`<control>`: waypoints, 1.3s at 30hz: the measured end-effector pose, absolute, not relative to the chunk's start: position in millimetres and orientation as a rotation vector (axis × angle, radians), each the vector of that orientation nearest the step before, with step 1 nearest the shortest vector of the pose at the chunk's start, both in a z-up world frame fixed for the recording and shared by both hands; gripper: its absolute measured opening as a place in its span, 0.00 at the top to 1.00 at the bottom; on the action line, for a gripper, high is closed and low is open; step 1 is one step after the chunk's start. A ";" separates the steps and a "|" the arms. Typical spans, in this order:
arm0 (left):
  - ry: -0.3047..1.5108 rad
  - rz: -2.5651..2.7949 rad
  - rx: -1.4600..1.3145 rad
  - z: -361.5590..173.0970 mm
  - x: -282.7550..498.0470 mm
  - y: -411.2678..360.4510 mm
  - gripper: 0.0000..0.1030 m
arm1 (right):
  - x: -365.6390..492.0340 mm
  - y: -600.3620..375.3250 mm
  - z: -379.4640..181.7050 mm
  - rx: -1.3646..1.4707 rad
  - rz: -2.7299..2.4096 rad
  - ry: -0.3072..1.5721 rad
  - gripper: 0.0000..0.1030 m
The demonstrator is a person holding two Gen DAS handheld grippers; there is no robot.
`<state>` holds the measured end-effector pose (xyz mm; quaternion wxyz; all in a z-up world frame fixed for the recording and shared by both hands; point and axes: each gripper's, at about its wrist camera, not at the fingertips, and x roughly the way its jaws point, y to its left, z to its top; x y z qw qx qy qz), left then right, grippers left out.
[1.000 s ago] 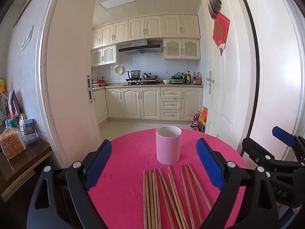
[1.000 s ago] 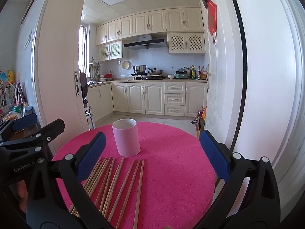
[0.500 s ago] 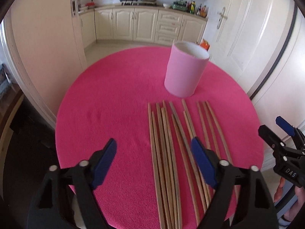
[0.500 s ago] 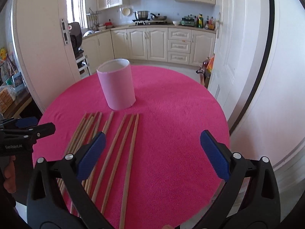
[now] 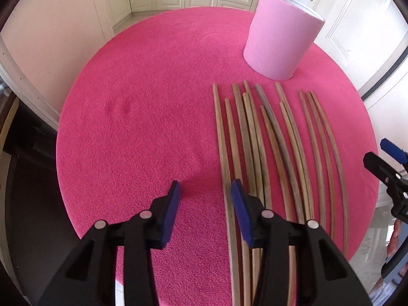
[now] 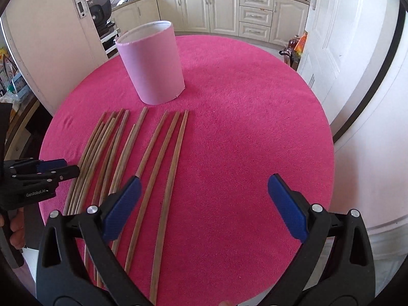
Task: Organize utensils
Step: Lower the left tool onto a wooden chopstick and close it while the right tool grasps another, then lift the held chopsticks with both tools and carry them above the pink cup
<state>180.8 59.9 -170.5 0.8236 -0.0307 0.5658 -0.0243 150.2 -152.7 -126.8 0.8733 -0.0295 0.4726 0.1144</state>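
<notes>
Both grippers have tipped down toward the pink table [image 5: 132, 107]. Far off stands the pink cup [image 5: 280, 38], chopsticks [image 5: 267, 137] fanned near it. Left gripper [image 5: 205, 191], jaws closing yet empty, risks pinching several sticks; right gripper [image 6: 204, 188] gapes wide.

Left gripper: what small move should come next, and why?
Probably slide the left gripper slightly toward the chopsticks and lower it. Its jaws have just been closing with only the pink tablecloth between them; the outermost stick lies just inside one fingertip. The pink cup stands empty-looking beyond.
</notes>
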 end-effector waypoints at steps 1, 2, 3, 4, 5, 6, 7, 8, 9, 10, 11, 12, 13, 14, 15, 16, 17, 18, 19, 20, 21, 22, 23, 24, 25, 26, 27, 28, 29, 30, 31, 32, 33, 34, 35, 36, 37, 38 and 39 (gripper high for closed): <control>1.205 -0.056 -0.058 -171.6 180.8 59.1 0.59 | 152.6 -151.0 -128.4 -0.065 0.248 0.999 0.06; 1.208 -0.056 -0.048 -173.6 181.6 57.1 0.59 | 154.5 -149.2 -129.3 -0.070 0.253 1.011 0.06; 1.214 -0.051 -0.032 -172.3 182.7 56.4 0.60 | 155.6 -147.6 -129.9 -0.081 0.257 1.021 0.06; 1.216 -0.039 -0.005 -170.5 184.2 54.2 0.60 | 158.1 -145.5 -131.0 -0.093 0.257 1.032 0.07; 1.215 -0.030 0.015 -172.1 186.0 51.9 0.61 | 161.0 -144.2 -132.1 -0.102 0.255 1.046 0.11; 1.215 -0.023 0.025 -172.0 187.1 51.0 0.62 | 164.5 -142.9 -133.7 -0.104 0.257 1.063 0.18; 1.217 -0.021 0.022 -169.8 186.9 53.5 0.66 | 167.8 -141.9 -135.1 -0.106 0.263 1.087 0.22; 1.217 -0.018 0.016 -168.7 185.9 55.2 0.70 | 169.8 -141.0 -136.0 -0.106 0.271 1.105 0.33; 1.215 -0.015 0.009 -168.1 186.0 56.6 0.79 | 171.4 -138.9 -136.1 -0.114 0.276 1.120 0.40; 1.215 -0.013 0.001 -167.7 185.6 58.2 0.85 | 173.1 -136.7 -135.8 -0.122 0.281 1.126 0.43; 1.215 -0.014 -0.010 -167.7 186.2 60.2 0.87 | 174.7 -134.5 -135.5 -0.127 0.287 1.136 0.48; 1.215 -0.015 -0.022 -167.4 186.7 60.8 0.89 | 176.6 -132.8 -135.3 -0.128 0.294 1.147 0.58; 1.215 -0.016 -0.034 -167.4 187.6 63.3 0.91 | 179.0 -130.8 -135.9 -0.127 0.303 1.161 0.64; 1.213 -0.017 -0.044 -167.3 187.7 65.2 0.91 | 181.4 -129.1 -137.3 -0.121 0.313 1.176 0.69; 1.211 -0.018 -0.057 -167.0 186.8 66.5 0.92 | 183.4 -127.1 -139.4 -0.118 0.322 1.193 0.69; 1.209 -0.019 -0.069 -166.7 186.9 68.2 0.93 | 184.4 -124.9 -141.7 -0.123 0.327 1.208 0.70; 1.206 -0.021 -0.078 -166.8 188.1 69.3 0.93 | 184.7 -122.0 -144.7 -0.127 0.339 1.221 0.72; 1.203 -0.024 -0.086 -166.4 187.4 69.8 0.94 | 185.1 -120.1 -147.4 -0.121 0.353 1.235 0.73; 1.201 -0.025 -0.093 -166.2 187.6 70.5 0.94 | 185.3 -118.8 -150.4 -0.117 0.363 1.246 0.73; 1.196 -0.026 -0.099 -165.8 187.3 70.5 0.95 | 185.7 -117.5 -154.2 -0.127 0.358 1.254 0.75; 1.189 -0.027 -0.103 -164.8 186.5 70.4 0.95 | 186.2 -116.8 -157.0 -0.140 0.348 1.250 0.82; 1.179 -0.027 -0.107 -162.8 185.5 70.5 0.95 | 186.5 -118.5 -156.4 -0.133 0.346 1.231 0.85; 1.163 -0.030 -0.113 -159.9 184.6 70.7 0.95 | 187.1 -122.2 -156.2 -0.109 0.352 1.231 0.89; 1.147 -0.033 -0.119 -155.6 183.8 71.1 0.95 | 187.1 -126.5 -155.6 -0.084 0.362 1.227 0.91; 1.129 -0.034 -0.126 -150.5 183.2 71.4 0.95 | 186.5 -131.6 -153.9 -0.064 0.372 1.217 0.92; 1.102 -0.039 -0.130 -143.4 182.1 70.9 0.95 | 186.0 -135.3 -152.3 -0.048 0.377 1.204 0.94; 1.072 -0.048 -0.133 -136.4 180.9 70.5 0.95 | 184.6 -141.3 -149.3 -0.026 0.377 1.185 0.94; 1.039 -0.059 -0.140 -129.3 181.4 71.1 0.95 | 183.0 -146.2 -145.9 -0.011 0.384 1.167 0.94; 0.997 -0.073 -0.149 -120.5 180.6 70.0 0.95 | 182.1 -150.9 -143.0 0.009 0.396 1.151 0.94; 0.953 -0.093 -0.156 -111.0 179.6 67.5 0.95 | 182.2 -157.0 -139.1 0.030 0.408 1.130 0.94; 0.916 -0.113 -0.162 -102.5 178.7 64.7 0.95 | 180.1 -160.9 -133.5 0.041 0.411 1.104 0.94; 0.878 -0.131 -0.171 -94.3 179.3 62.4 0.95 | 177.2 -164.2 -127.8 0.049 0.411 1.079 0.94; 0.830 -0.150 -0.180 -85.7 180.0 60.3 0.95 | 174.9 -168.8 -119.4 0.071 0.424 1.046 0.94; 0.782 -0.166 -0.180 -77.6 181.4 57.3 0.95 | 172.8 -170.9 -111.1 0.097 0.436 1.011 0.94; 0.739 -0.176 -0.173 -70.9 182.9 53.4 0.95 | 170.1 -174.8 -103.1 0.116 0.448 0.974 0.94; 0.692 -0.185 -0.175 -63.4 183.9 50.3 0.95 | 168.8 -178.5 -92.7 0.134 0.460 0.930 0.94; 0.645 -0.197 -0.185 -57.0 185.5 48.6 0.95 | 167.4 -181.7 -81.4 0.150 0.471 0.884 0.94; 0.605 -0.209 -0.193 -51.7 189.3 45.2 0.95 | 168.3 -184.3 -71.6 0.165 0.480 0.843 0.94; 0.566 -0.220 -0.201 -46.2 191.2 41.3 0.95 | 170.6 -187.8 -62.4 0.180 0.491 0.800 0.94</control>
